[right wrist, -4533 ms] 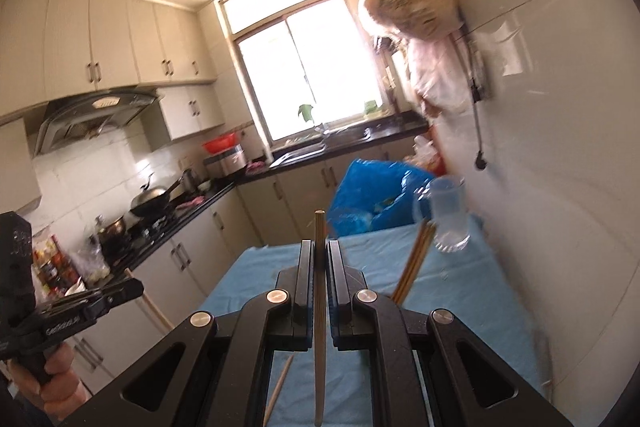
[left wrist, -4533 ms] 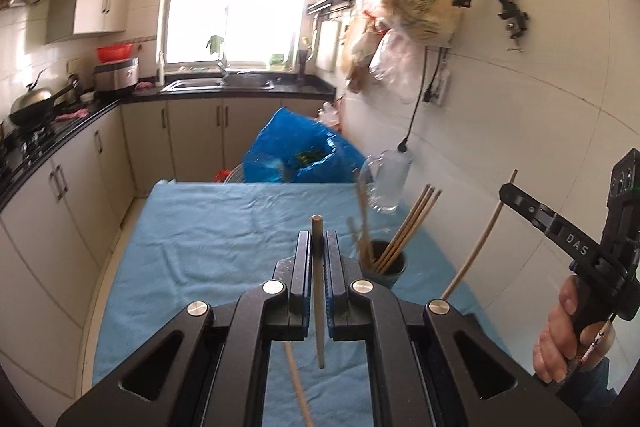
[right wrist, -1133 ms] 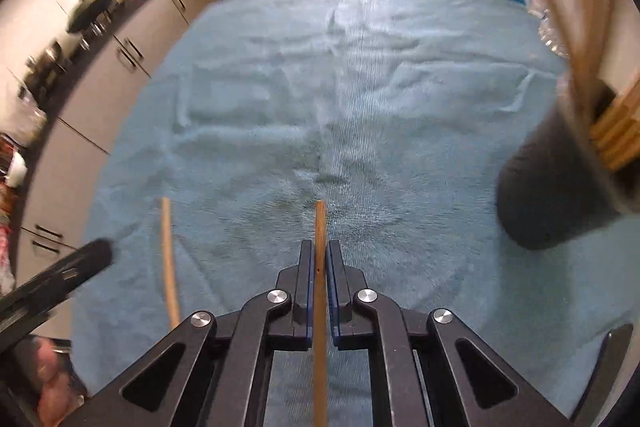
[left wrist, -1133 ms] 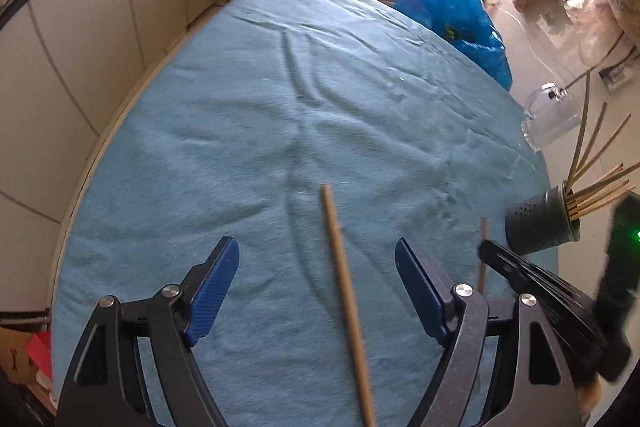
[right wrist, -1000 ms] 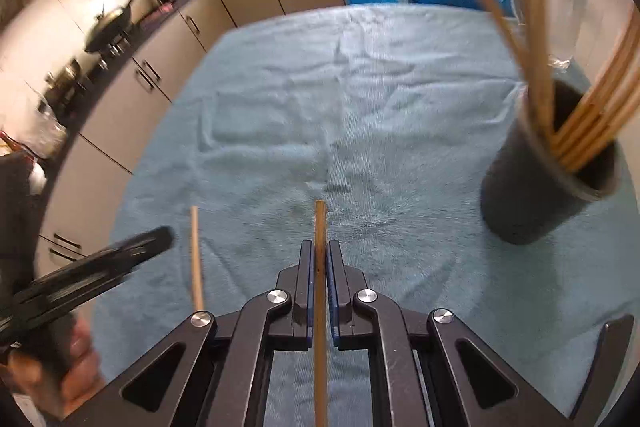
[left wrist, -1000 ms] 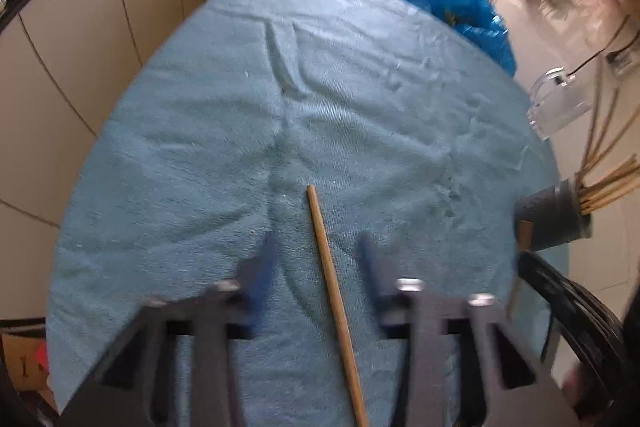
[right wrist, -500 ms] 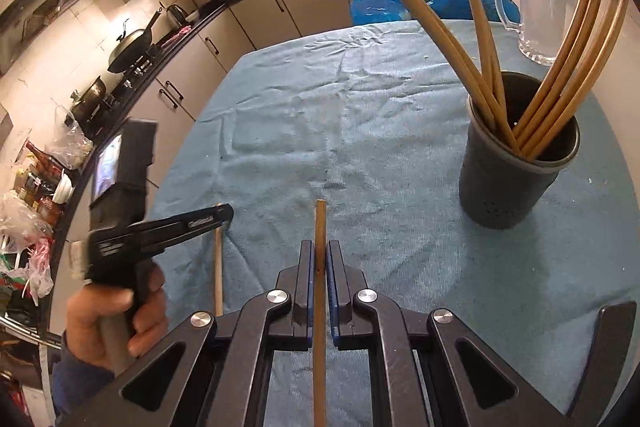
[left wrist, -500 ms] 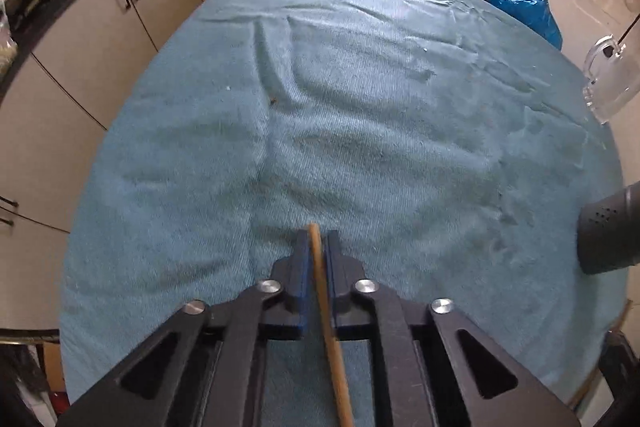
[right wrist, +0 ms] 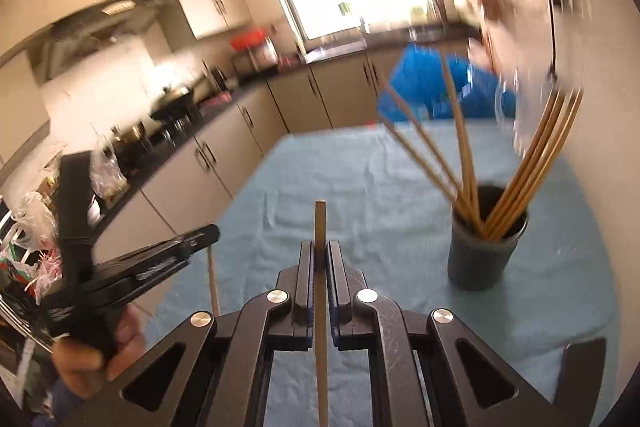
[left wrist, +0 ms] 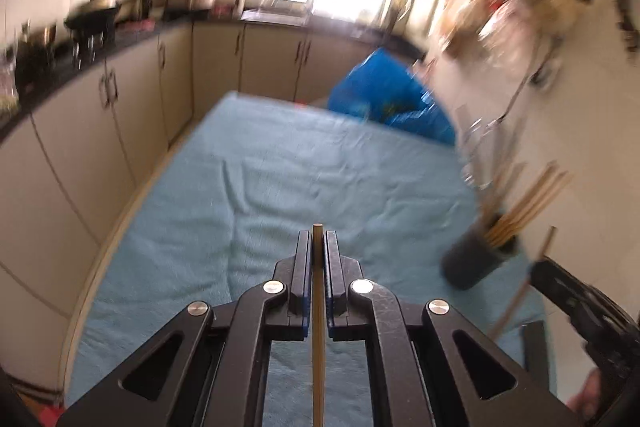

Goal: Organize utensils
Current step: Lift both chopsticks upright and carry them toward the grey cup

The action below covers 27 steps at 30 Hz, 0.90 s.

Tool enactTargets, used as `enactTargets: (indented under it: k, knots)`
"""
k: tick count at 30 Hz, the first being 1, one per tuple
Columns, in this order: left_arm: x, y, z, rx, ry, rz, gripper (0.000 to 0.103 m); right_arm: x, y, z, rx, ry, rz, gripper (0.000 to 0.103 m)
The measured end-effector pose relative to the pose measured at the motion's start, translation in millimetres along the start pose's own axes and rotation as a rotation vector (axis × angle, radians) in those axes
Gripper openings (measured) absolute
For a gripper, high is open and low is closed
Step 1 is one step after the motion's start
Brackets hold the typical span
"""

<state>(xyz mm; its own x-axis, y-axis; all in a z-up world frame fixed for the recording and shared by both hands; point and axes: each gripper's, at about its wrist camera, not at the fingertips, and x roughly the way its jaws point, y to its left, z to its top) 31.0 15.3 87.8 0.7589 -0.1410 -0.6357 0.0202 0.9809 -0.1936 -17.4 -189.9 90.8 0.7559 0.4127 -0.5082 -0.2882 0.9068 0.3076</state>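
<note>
both the left gripper (left wrist: 318,247) and the right gripper (right wrist: 320,259) were clenched on a chopstick (left wrist: 318,327) apiece, seemingly mid-carry, with a tip-down drop into the dark cup (right wrist: 486,247) likely next.

My left gripper (left wrist: 318,247) was matt black plastic with bright metal screws, blue pads. It held a pale, smooth wooden chopstick (left wrist: 319,327). Table cloth (left wrist: 280,179) was light blue terry, rough, creased. Holder (right wrist: 482,255) at the cloth's right edge looked dark matt plastic. Wall tiles (left wrist: 592,131) glossy.

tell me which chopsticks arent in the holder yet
Two: one clamped in the left gripper and one clamped in the right gripper. All the others stand leaning in the dark holder.
</note>
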Motion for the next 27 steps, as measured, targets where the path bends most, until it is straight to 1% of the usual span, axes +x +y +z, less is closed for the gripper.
enactTargets:
  k: [3, 7, 10, 20, 27]
  knots:
    - [-27, -7, -1, 0.005, -0.046, -0.031, 0.005, -16, 9, -2, -0.026, -0.057, -0.005, 0.006]
    - [-47, -15, -3, 0.023, -0.08, -0.038, 0.005, -25, 13, -4, -0.037, -0.077, 0.0, 0.006]
    - [-52, -18, -4, 0.028, -0.085, -0.027, 0.005, -28, 14, -3, -0.039, -0.083, -0.003, 0.006]
    - [-64, -24, -6, 0.033, -0.11, -0.039, 0.005, -33, 12, -7, -0.039, -0.092, 0.0, 0.006]
    - [-67, -25, -5, 0.035, -0.109, -0.038, 0.005, -35, 9, -9, -0.033, -0.095, -0.003, 0.006]
